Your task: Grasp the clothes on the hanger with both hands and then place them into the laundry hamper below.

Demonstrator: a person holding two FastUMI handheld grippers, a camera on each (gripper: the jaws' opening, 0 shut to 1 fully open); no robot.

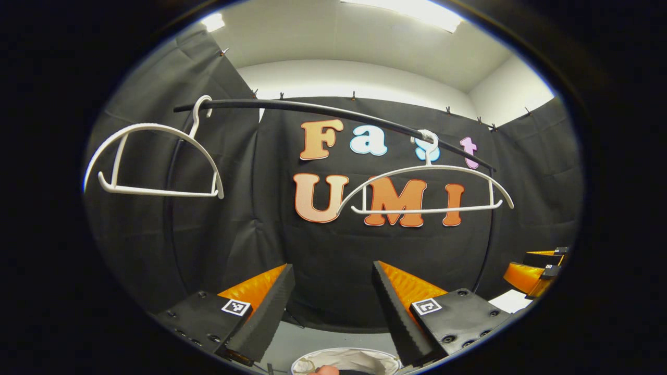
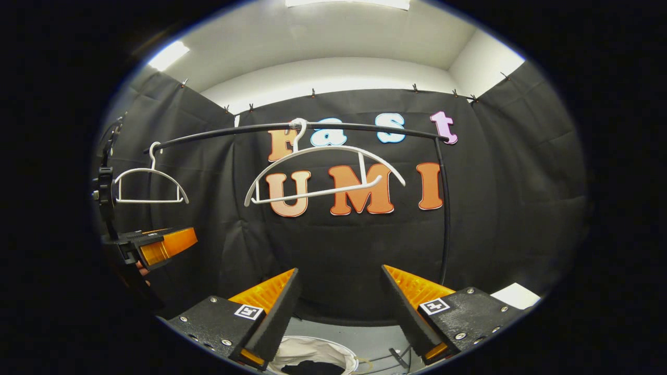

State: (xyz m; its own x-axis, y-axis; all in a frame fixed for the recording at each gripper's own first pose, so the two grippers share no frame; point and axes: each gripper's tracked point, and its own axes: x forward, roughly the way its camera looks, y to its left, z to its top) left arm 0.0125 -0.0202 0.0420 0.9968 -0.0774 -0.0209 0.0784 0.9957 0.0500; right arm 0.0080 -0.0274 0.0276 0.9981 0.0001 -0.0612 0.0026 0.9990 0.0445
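Left gripper view: hangers (image 1: 427,187) bare, clothes judged dropped in hamper (image 1: 346,360) at 6 o'clock; both grippers (image 1: 329,307) (image 2: 341,307) spread, nothing held.

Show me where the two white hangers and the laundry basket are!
Left hanger (image 1: 156,191): left gripper view, on its bottom bar.
Right hanger (image 1: 427,211): left gripper view, on its bottom bar.
Laundry hamper (image 2: 307,350): right gripper view, on its white liner near the rim.
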